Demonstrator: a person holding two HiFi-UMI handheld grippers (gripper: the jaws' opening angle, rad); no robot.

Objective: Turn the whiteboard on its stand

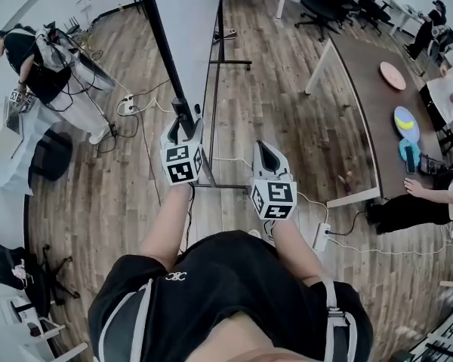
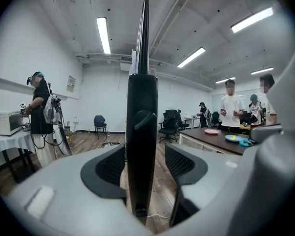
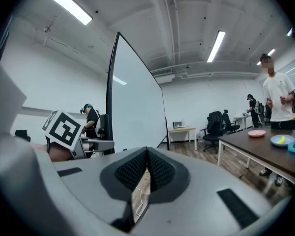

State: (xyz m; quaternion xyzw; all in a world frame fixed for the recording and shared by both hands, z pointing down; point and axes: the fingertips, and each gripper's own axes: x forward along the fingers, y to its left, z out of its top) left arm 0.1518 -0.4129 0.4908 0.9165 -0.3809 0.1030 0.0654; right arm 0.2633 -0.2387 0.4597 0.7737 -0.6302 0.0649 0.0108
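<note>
The whiteboard (image 1: 190,21) stands on edge on its black rolling stand (image 1: 230,64), its near black frame bar (image 1: 163,47) running down toward me. My left gripper (image 1: 184,127) is open with that bar (image 2: 141,132) between its jaws; a gap shows at the right pad (image 2: 181,162). In the left gripper view the left gripper (image 2: 143,165) straddles the bar. My right gripper (image 1: 266,151) hovers beside it to the right, shut with nothing in it. In the right gripper view the right gripper (image 3: 146,170) faces the board's white face (image 3: 135,107).
A long brown table (image 1: 362,89) with plates lies to the right, with people beside it (image 1: 430,194). Office chairs (image 1: 325,6) stand at the back. Another person (image 1: 38,70) works at the left. A power strip and cables (image 1: 321,236) lie on the wooden floor.
</note>
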